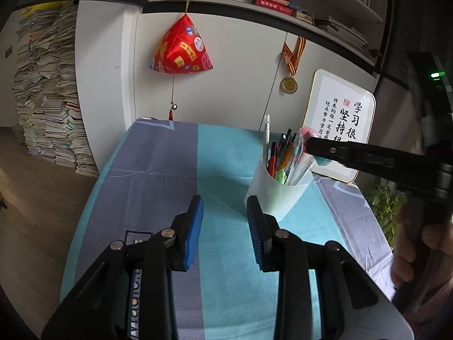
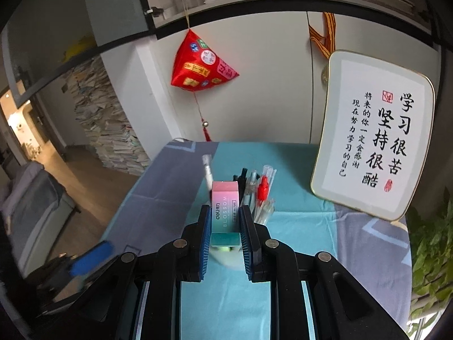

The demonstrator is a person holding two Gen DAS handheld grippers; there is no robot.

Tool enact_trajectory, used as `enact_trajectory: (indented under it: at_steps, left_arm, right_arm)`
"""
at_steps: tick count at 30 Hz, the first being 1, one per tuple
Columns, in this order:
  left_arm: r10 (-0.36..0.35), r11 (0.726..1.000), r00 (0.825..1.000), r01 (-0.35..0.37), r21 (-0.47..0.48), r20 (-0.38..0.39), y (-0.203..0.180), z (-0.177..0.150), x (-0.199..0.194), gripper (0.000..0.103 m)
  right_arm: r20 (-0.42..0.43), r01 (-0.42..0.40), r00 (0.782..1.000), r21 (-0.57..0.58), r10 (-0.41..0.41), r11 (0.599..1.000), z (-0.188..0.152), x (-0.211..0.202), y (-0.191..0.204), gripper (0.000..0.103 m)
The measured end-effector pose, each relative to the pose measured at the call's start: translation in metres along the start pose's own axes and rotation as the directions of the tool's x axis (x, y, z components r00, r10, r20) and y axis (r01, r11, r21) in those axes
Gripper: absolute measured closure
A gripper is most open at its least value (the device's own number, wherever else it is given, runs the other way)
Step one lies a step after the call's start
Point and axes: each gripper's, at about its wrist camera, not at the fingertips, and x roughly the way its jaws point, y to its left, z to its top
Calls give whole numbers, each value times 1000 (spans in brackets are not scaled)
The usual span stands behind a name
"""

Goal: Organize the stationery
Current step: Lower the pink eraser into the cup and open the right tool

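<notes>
the right gripper [image 2: 225, 226] is clamped on a pink-to-teal eraser [image 2: 225, 212], its blue pads pressed against both long sides, the eraser standing upright at the centre of the right wrist view. just behind and under it sits the white pen cup [image 2: 226, 260], mostly hidden, with pens [image 2: 262, 191] sticking up to the right of the eraser.

in the left wrist view the left gripper [image 1: 225, 221] is held narrow with nothing between its blue pads, low in the middle of the frame over the blue and teal striped tablecloth [image 1: 158, 175]. the pen cup [image 1: 279, 195] stands just right of its right finger, full of pens. the right gripper comes in from the right edge, its tip over the cup with the pink eraser end [image 1: 307, 131] showing above the pens.

a framed calligraphy sign [image 2: 376, 136] leans at the right, and a red pyramid-shaped ornament [image 1: 182, 48] hangs on the wall behind.
</notes>
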Motion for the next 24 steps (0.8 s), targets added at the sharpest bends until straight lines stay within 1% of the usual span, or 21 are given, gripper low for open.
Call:
enact_trajectory:
  at_steps: [5,9,18,24]
  left_arm:
    - [-2,1000,1000,2,-13,9,6,-4,-6,73]
    - [-5,1000,1000,5,-25,9,9,-5,-6,73]
    - [-16,1000,1000,16,-21,10,8,-8,-7,73]
    - [-15,1000,1000,15,-16,4,7,-9,-6,73]
  right_arm:
    - [-11,35,999,1,-35,999,-3,17,-1,82]
    - [-25,34,999,8,-33,999,-8,27,-3,82]
    - [-7,59,998,-20,-59,998,-8,33,0,82]
    - [-20,39,999,-2,-39,999,-9,32,-3,82]
